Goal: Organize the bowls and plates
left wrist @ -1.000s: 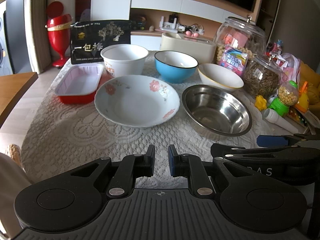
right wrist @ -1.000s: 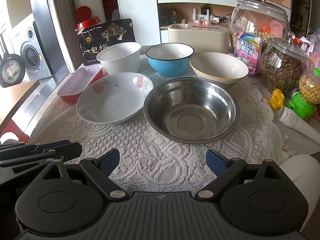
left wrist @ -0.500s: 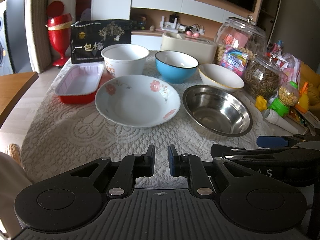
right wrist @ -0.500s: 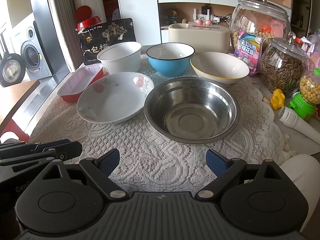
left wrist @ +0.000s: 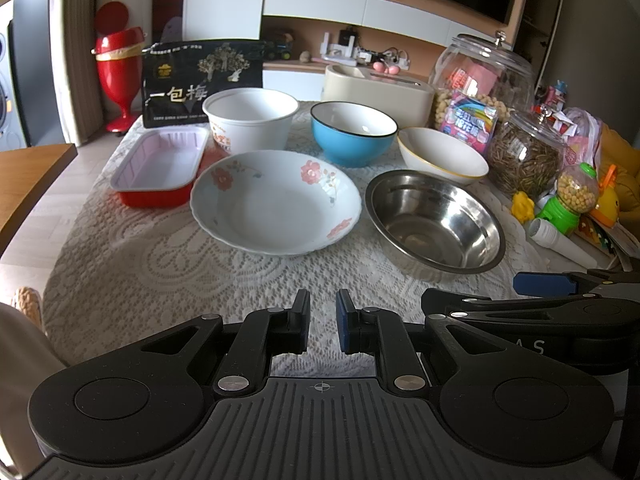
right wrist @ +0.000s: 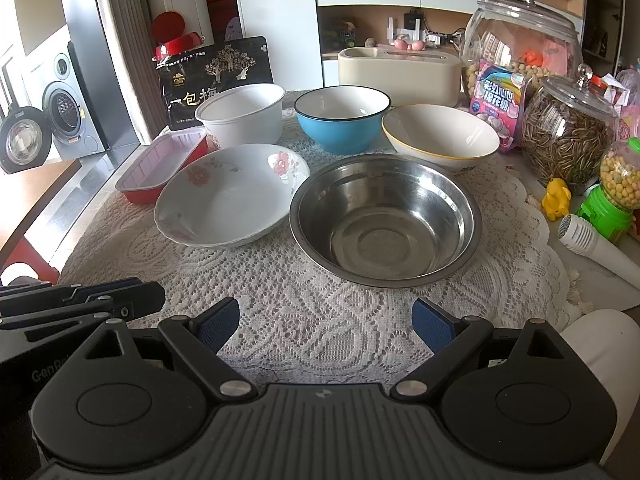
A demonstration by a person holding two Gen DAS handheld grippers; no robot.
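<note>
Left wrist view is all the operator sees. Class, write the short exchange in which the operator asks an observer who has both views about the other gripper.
Operator: I see only the side of the right gripper. Are its jaws open?
Observer: Yes, wide open, with only the white lace tablecloth showing between its blue pads.
Operator: What faces it?
Observer: The round stainless-steel bowl, empty, straight ahead and apart from the pads.
</note>
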